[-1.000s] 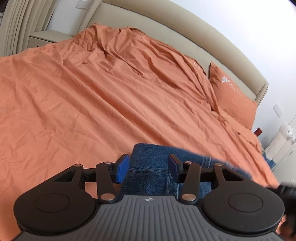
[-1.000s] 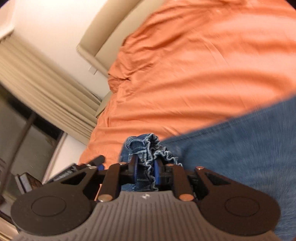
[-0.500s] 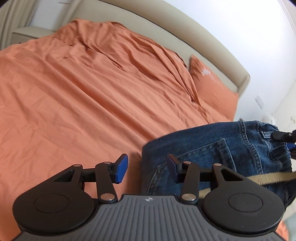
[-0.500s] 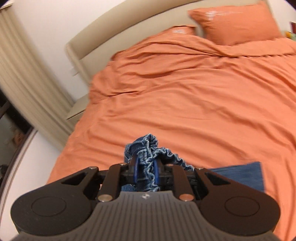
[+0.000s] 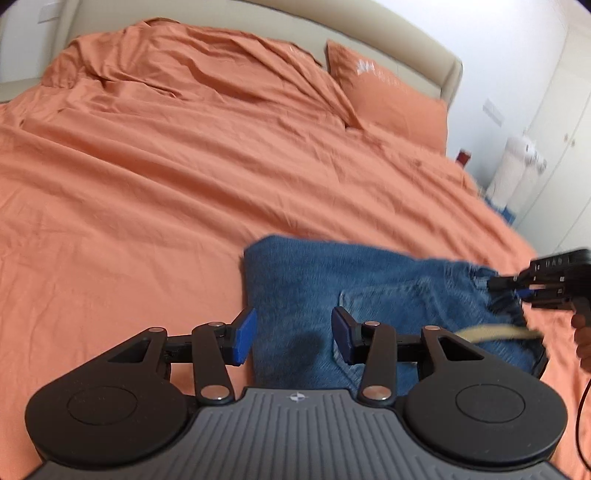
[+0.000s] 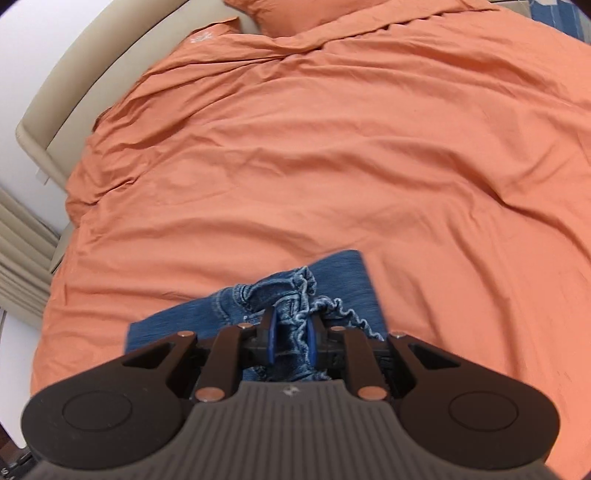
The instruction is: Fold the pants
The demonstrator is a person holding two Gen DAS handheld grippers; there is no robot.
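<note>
On the orange bedspread (image 5: 155, 192) lie the jeans (image 5: 354, 280) — folded, near its front edge. The right gripper (image 6: 291, 341) pinches their bunched waistband; the left gripper (image 5: 293, 336) stands over the jeans' left edge — blue pads apart, gripping nothing.

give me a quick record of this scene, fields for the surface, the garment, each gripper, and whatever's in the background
surface: bed, orange duvet
garment: jeans lying on the duvet
left gripper: open over the jeans, nothing pinched
right gripper: shut on bunched jeans edge
background: orange pillow, beige headboard
</note>
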